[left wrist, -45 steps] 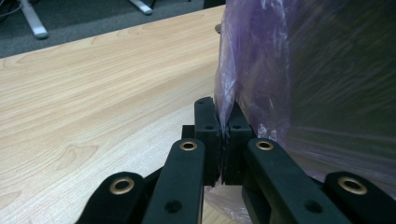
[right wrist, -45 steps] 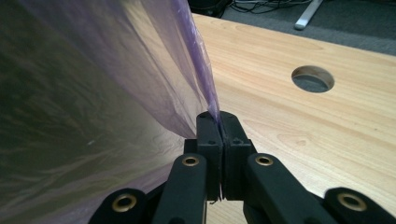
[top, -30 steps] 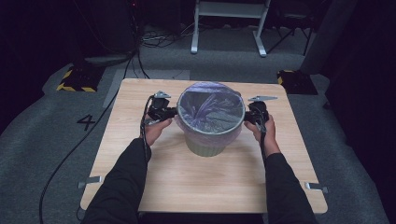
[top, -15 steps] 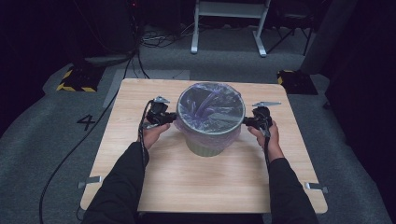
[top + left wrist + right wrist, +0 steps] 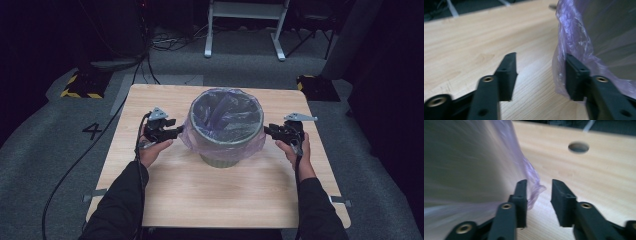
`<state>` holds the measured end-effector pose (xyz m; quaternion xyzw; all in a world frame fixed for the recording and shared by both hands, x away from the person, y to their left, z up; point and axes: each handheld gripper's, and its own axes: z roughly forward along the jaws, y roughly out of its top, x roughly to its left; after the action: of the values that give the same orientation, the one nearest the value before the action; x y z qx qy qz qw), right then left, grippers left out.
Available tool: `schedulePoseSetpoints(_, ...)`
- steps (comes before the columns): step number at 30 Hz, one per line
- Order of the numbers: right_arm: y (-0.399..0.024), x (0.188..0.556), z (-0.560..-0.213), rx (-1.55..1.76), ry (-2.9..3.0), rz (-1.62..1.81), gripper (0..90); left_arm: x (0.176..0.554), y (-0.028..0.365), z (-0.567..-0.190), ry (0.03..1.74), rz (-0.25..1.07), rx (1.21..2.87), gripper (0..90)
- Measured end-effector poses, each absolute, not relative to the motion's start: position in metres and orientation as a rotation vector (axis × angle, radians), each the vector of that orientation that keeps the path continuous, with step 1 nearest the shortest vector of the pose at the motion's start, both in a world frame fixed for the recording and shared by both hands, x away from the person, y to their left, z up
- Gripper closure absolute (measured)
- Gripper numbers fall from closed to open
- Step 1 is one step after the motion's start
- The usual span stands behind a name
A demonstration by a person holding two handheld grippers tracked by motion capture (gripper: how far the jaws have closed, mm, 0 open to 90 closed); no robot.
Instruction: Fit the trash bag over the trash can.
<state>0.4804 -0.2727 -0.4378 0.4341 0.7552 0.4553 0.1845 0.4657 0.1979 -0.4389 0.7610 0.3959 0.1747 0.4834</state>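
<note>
On the left, the left gripper (image 5: pixel 176 131) stands just beside the purple bin liner (image 5: pixel 250 145); its jaws have just been opening and nothing is pinched between them. The lined grey waste bin (image 5: pixel 222 159) sits mid-table (image 5: pixel 165 200). On the right, the right gripper (image 5: pixel 267 131) has likewise been opening, released, the liner's edge loose beside one jaw. The liner looks fitted over the rim; next, probably, both hands withdraw or re-pinch slack film.

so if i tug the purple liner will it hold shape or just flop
Likely floppy: the liner is thin, crinkled film draped loosely over the bin rim. Probably slippery and light, so a tug may slide it off or tear it rather than move the bin.
</note>
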Motion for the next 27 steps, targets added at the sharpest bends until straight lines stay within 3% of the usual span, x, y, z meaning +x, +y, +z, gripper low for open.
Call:
schedulePoseSetpoints(10,-0.283,0.45,-0.407,0.976,2.139,1.381,40.0,0.435,0.207,-0.419,0.8,0.46,1.863,24.9)
schedulePoseSetpoints(18,-0.258,0.419,-0.405,0.689,2.273,1.386,28.7,0.409,0.196,-0.418,0.646,0.425,1.95,19.0)
schedulePoseSetpoints(22,-0.245,0.413,-0.406,0.626,2.283,1.37,34.9,0.399,0.182,-0.418,0.582,0.405,1.984,19.2)
schedulePoseSetpoints(25,-0.24,0.41,-0.407,0.59,2.279,1.403,51.7,0.393,0.172,-0.419,0.54,0.379,1.983,25.5)
schedulePoseSetpoints(27,-0.237,0.408,-0.409,0.563,2.287,1.405,62.3,0.392,0.167,-0.42,0.525,0.367,1.99,35.3)
